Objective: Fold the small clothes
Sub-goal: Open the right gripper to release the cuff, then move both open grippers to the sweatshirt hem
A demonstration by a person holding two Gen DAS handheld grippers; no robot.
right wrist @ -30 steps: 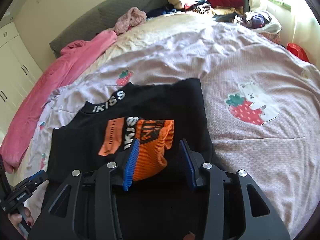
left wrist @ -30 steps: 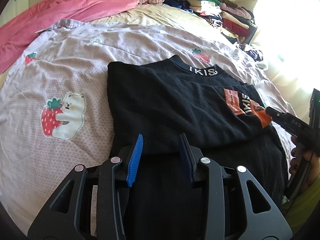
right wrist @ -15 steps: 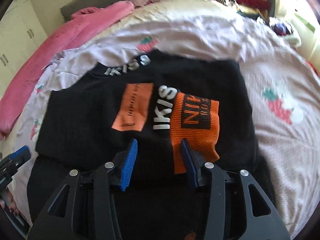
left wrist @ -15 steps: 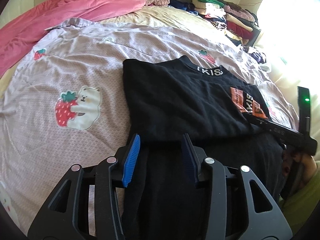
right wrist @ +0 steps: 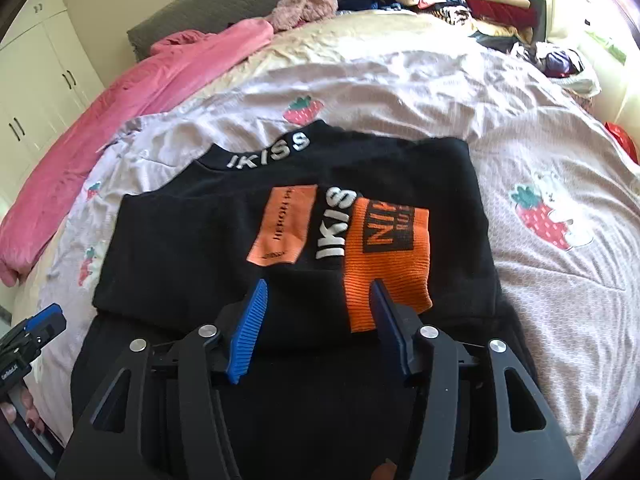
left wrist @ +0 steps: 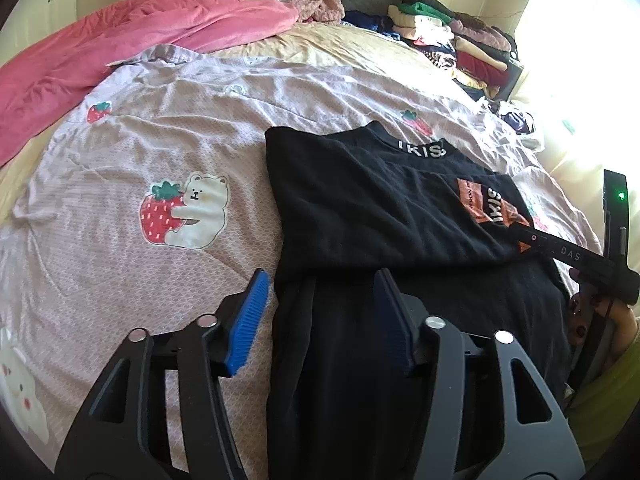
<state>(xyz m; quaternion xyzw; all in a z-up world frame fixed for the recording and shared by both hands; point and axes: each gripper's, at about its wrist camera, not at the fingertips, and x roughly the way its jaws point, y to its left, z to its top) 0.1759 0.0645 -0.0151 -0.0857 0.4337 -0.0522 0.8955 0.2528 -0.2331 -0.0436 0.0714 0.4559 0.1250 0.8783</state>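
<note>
I've just let go: both my left gripper (left wrist: pixel 320 320) and right gripper (right wrist: pixel 318 320) are opening, nothing pinched, and the black sweater (left wrist: pixel 372 208) lies folded on the strawberry bedspread (left wrist: pixel 132 152). That fold looks done. Only my right view shows the orange cuff (right wrist: pixel 388 256).
</note>
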